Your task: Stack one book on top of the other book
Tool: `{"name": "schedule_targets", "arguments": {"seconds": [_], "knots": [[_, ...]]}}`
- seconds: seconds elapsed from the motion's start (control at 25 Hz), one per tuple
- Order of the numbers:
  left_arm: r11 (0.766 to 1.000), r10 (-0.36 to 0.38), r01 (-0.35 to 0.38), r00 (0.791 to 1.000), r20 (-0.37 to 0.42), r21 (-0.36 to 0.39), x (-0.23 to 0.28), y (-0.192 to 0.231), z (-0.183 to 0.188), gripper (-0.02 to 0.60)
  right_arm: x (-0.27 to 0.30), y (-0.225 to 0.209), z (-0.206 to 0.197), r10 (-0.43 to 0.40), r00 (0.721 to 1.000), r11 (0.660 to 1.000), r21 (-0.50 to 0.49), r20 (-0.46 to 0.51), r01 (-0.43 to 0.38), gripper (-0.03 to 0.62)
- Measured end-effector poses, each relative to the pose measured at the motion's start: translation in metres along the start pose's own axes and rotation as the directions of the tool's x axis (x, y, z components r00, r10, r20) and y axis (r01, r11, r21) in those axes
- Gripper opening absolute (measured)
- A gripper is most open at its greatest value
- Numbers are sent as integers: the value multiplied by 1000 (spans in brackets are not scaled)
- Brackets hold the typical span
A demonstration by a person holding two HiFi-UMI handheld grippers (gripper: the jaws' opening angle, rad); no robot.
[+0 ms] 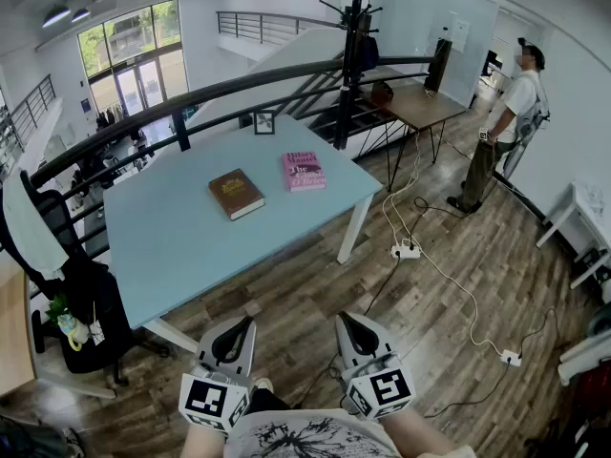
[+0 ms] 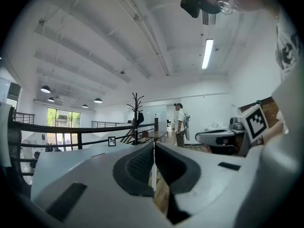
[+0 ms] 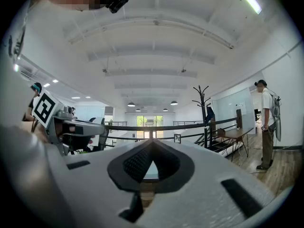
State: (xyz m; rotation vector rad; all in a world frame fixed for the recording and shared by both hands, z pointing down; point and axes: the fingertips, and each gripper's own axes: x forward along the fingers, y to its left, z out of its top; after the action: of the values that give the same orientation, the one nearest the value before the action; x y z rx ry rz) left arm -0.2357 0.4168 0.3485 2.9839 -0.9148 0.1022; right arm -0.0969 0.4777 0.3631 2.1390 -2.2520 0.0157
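A brown book point(image 1: 236, 193) and a pink book point(image 1: 304, 171) lie flat, side by side and apart, on the pale blue table point(image 1: 172, 246). My left gripper point(image 1: 241, 326) and right gripper point(image 1: 350, 324) hang low in the head view, well short of the table's near edge, over the wooden floor. Both are shut with nothing between the jaws. In the left gripper view the left gripper point(image 2: 154, 148) points level toward the table top point(image 2: 71, 158). The right gripper point(image 3: 151, 146) points the same way in its own view. Neither book shows in the gripper views.
A small picture frame point(image 1: 263, 122) stands at the table's far edge by a black railing point(image 1: 191, 98). A black coat stand point(image 1: 349, 55) rises behind. A person point(image 1: 501, 132) stands at the right near a wooden desk point(image 1: 420, 105). Cables and power strips point(image 1: 406, 251) lie on the floor.
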Motion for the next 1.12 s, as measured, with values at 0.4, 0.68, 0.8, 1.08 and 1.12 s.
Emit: {"name": "schedule_targets", "arguments": {"seconds": [0.4, 0.68, 0.8, 1.08, 1.12], "knots": [[1000, -18, 18, 1000, -4, -4, -1, -8, -2, 11, -10, -1, -3, -11, 1000, 1000, 7, -4, 11, -9], [999, -43, 42, 998, -44, -30, 12, -24, -21, 11, -21, -22, -19, -51, 999, 996, 77, -19, 52, -8], [998, -55, 52, 996, -66, -43, 24, -22, -30, 11, -16, -32, -30, -68, 997, 993, 98, -41, 72, -8], [994, -91, 86, 993, -74, -62, 89, -2, -42, 11, 25, -75, -52, -117, 990, 987, 104, -83, 126, -8], [993, -98, 94, 993, -72, -66, 104, 2, -44, 11, 35, -82, -53, -118, 989, 987, 98, -90, 127, -8]]}}
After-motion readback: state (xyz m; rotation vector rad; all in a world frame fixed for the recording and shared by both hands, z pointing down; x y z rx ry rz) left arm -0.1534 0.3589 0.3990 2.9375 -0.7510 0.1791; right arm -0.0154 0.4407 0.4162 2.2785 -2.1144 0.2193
